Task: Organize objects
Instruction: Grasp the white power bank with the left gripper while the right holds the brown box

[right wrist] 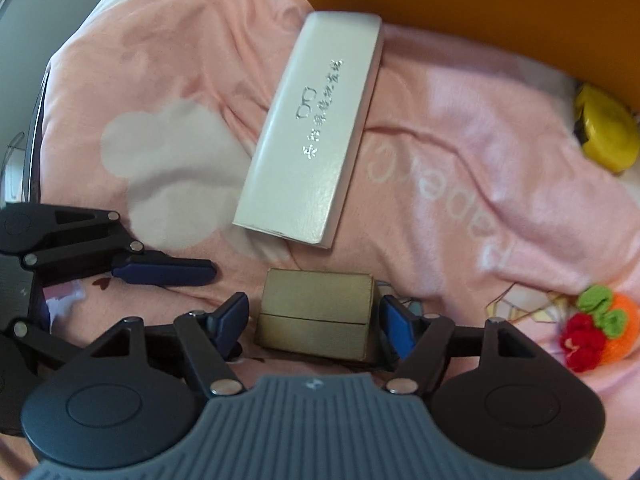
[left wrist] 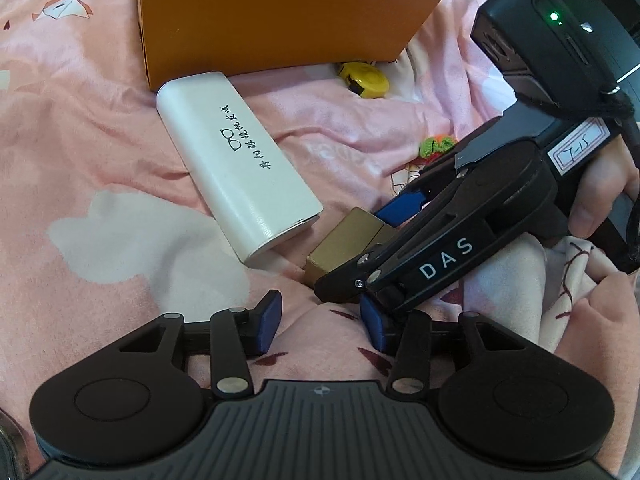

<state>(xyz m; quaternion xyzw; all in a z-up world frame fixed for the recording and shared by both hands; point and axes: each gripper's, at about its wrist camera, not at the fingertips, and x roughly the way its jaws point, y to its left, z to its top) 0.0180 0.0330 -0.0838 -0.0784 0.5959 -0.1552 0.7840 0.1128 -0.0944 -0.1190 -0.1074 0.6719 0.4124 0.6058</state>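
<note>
1. Your right gripper (right wrist: 312, 322) is angled down over the pink bedsheet (right wrist: 460, 184), and the small gold box (right wrist: 316, 312) sits right between its blue pads (right wrist: 394, 326).
2. There's a visible gap on the left side of that box, and the right pad sits just beside its corner, so the jaws straddle it without pinching. Whether that right pad touches, you can't tell from here.
3. Your left gripper (left wrist: 320, 322) hangs just beside it, jaws parted, nothing but sheet between the pads (left wrist: 268, 322).
4. From the left wrist view, the right gripper's near finger covers part of the gold box (left wrist: 344, 240), and your hand (left wrist: 600, 188) is wrapped around the handle.
5. The white glasses case (left wrist: 236, 164) lies flat on the sheet, its near end close to the gold box, its far end up against the orange box (left wrist: 272, 24).
6. That orange box is open-topped with things already inside, too cut off to name.
7. A yellow tape measure (left wrist: 366, 78) rests by the orange box's corner.
8. A knitted toy (right wrist: 596, 326) in red, green and orange lies on the sheet off to the right of your right gripper.
</note>
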